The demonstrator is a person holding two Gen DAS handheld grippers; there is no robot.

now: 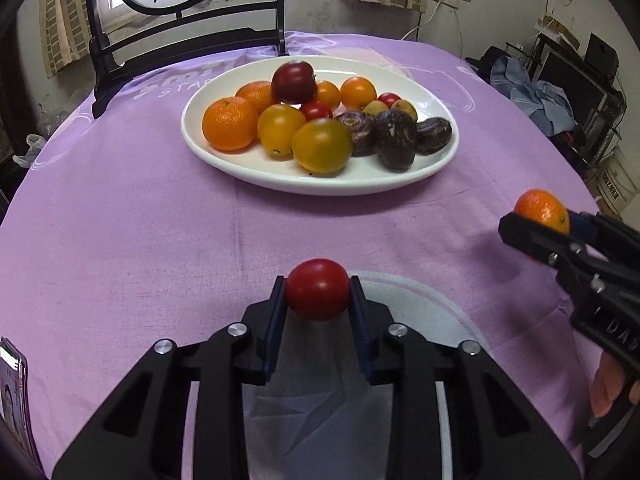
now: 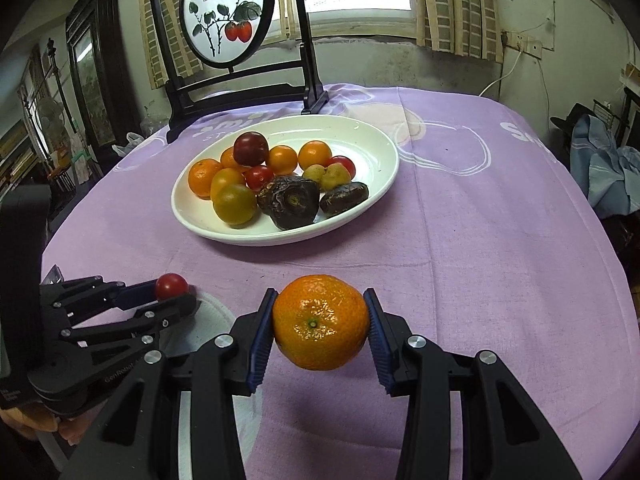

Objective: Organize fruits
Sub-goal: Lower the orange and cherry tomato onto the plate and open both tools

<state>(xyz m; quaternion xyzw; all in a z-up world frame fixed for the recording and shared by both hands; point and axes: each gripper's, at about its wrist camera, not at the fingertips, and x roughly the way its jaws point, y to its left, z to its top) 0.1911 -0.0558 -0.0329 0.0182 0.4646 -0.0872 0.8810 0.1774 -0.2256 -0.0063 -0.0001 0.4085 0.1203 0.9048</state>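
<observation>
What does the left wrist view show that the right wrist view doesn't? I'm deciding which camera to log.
Only the left wrist view shows a card-like item at the cloth's edge and shelving behind. Only the right wrist view shows the painted screen whole and a dark cabinet. Both show the white plate of fruit, the left gripper shut on a red tomato, and the right gripper shut on a mandarin.
</observation>
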